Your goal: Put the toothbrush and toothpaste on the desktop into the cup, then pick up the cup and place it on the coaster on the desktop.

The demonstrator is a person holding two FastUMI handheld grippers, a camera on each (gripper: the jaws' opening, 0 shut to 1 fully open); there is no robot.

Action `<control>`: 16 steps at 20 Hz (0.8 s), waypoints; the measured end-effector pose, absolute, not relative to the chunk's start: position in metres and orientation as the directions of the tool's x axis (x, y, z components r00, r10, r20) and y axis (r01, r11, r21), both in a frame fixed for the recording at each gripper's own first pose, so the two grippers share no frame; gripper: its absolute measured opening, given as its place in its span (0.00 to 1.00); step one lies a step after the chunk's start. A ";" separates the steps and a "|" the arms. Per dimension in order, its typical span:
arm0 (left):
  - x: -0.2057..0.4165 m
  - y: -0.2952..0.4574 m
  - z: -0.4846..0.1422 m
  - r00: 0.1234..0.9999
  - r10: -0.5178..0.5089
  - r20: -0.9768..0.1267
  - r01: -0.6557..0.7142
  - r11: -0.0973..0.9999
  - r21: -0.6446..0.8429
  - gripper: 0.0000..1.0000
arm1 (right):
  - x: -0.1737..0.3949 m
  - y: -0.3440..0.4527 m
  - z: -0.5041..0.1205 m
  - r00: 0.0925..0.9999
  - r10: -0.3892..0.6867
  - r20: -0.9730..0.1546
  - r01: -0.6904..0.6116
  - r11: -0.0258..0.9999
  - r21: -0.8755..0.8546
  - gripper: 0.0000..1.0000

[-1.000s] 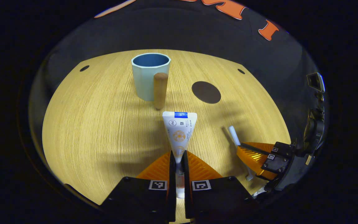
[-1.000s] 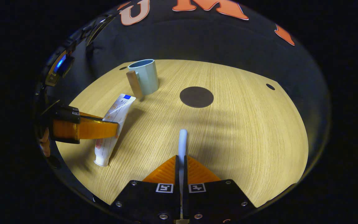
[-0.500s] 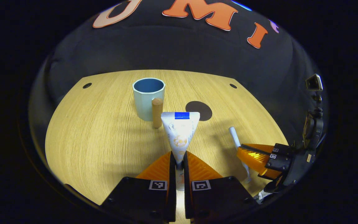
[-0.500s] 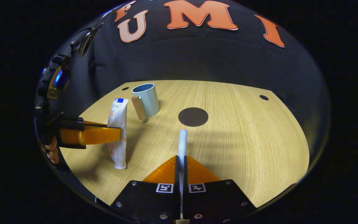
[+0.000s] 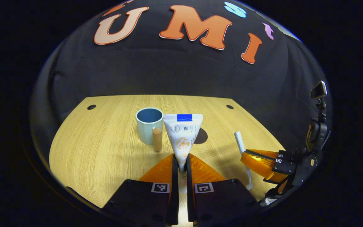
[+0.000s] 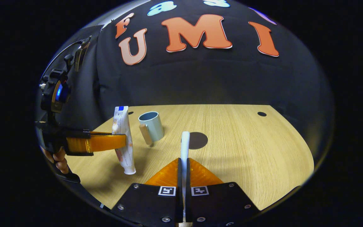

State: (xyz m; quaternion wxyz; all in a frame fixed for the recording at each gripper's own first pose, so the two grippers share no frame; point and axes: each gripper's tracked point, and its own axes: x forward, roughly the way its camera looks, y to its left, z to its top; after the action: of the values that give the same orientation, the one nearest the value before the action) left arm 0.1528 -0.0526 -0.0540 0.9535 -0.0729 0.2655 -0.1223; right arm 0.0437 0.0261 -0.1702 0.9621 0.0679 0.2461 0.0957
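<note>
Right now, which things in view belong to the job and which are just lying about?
Job: toothpaste in left gripper; toothbrush in right gripper; cup; coaster.
Lying about: nothing besides the desktop.

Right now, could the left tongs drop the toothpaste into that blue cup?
Probably yes: the left tongs hold the toothpaste lifted, the cup stands open-mouthed just ahead, nothing lies between.

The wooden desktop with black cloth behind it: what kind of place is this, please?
Probably a staged recording booth, not a real bathroom: a bare wooden desktop, black cloth wall, and only a cup, toothpaste and coaster as props.
</note>
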 end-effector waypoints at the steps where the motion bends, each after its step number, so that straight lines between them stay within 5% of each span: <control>1: 0.154 -0.049 -0.048 0.841 -0.269 -0.469 0.192 0.960 -0.206 0.15 | 0.044 0.024 -0.167 0.872 0.212 -0.441 -0.148 0.973 0.176 0.04; 16: 0.216 -0.009 0.043 0.969 -0.159 -0.191 0.132 0.981 -0.145 0.15 | 0.084 0.008 -0.102 0.960 0.172 -0.223 -0.133 0.974 0.182 0.03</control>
State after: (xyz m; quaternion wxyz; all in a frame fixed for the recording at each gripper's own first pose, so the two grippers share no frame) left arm 0.2164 -0.0090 0.0429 0.9899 -0.0657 0.1013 -0.0736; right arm 0.0842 0.0080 -0.1016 0.9864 0.0827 0.1195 0.0773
